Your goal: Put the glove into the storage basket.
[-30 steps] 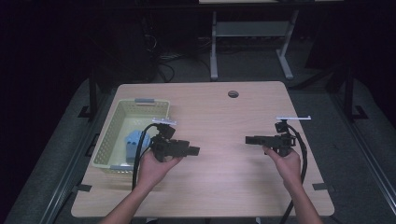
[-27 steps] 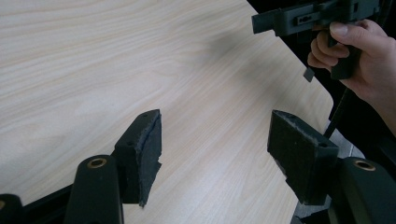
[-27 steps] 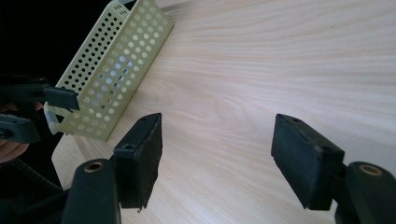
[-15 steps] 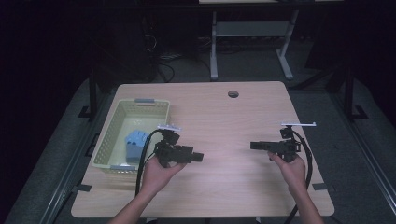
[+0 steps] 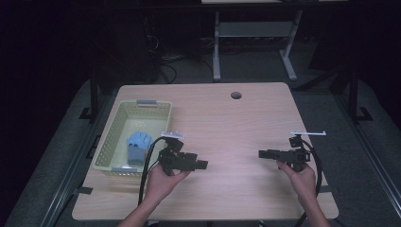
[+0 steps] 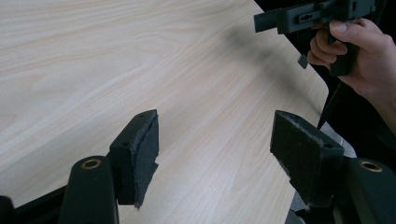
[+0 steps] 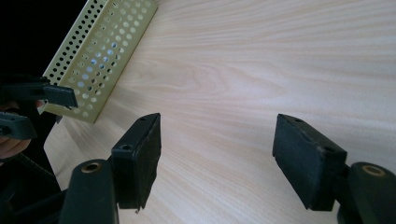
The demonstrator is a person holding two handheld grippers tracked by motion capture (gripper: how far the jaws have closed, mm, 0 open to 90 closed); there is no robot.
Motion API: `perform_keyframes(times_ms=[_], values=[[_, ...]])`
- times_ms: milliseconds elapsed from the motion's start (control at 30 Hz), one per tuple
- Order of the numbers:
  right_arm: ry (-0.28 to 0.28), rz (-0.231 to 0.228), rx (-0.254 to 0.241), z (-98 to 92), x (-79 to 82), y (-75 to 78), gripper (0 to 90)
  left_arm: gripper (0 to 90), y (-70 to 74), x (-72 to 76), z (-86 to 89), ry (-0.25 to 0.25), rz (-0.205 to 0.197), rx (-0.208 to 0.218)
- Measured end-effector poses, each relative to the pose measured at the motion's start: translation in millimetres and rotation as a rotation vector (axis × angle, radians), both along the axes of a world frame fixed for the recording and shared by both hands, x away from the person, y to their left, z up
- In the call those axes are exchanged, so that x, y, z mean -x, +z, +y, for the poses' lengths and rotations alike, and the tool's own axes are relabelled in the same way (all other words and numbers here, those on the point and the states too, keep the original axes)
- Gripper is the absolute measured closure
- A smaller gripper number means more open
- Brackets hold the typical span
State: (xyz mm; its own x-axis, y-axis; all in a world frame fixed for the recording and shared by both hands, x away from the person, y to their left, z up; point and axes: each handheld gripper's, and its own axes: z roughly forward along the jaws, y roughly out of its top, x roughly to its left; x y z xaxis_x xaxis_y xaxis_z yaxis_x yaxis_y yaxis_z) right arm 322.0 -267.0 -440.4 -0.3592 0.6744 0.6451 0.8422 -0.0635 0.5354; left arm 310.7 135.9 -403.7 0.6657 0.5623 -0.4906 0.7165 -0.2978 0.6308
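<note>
While your left gripper (image 5: 201, 164) hovers over the table (image 5: 227, 123) with jaws apart and nothing between them, the blue object (image 5: 138, 144), perhaps a glove, lies in the green basket (image 5: 113, 127) just beside it, on its outer side. Your right gripper (image 5: 261, 153) is also apart, well away from the basket.

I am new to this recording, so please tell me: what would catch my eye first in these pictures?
First, the two black grippers held over the bare wooden table: the left gripper and the right gripper point toward each other, both open with nothing between the jaws. Next, the pale green basket at the table's left side, with a blue object lying inside.
</note>
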Motion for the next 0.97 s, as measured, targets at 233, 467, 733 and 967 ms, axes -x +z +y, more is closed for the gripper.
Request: perform_keyframes(times_ms=[233, 467, 733, 967], values=[[0.006, 0.009, 0.004, -2.3, 9.6, -7.8, 31.6, 32.3, -9.7, 5.4, 0.1, -0.005, 0.011, 0.021], [0.01, 0.011, 0.02, -3.2, 19.4, -13.8, 31.5, 31.7, -16.0, 11.7, -1.9, -0.028, 0.012, 0.02], [0.013, -0.014, 0.01, -4.6, 33.4, -12.4, 31.5, 31.4, -23.1, 22.5, -3.4, -0.047, -0.005, 0.049], [0.001, -0.064, -0.038, -11.0, 44.7, -13.5, 30.2, 30.8, -38.2, 32.0, -4.9, -0.076, -0.027, 0.057]])
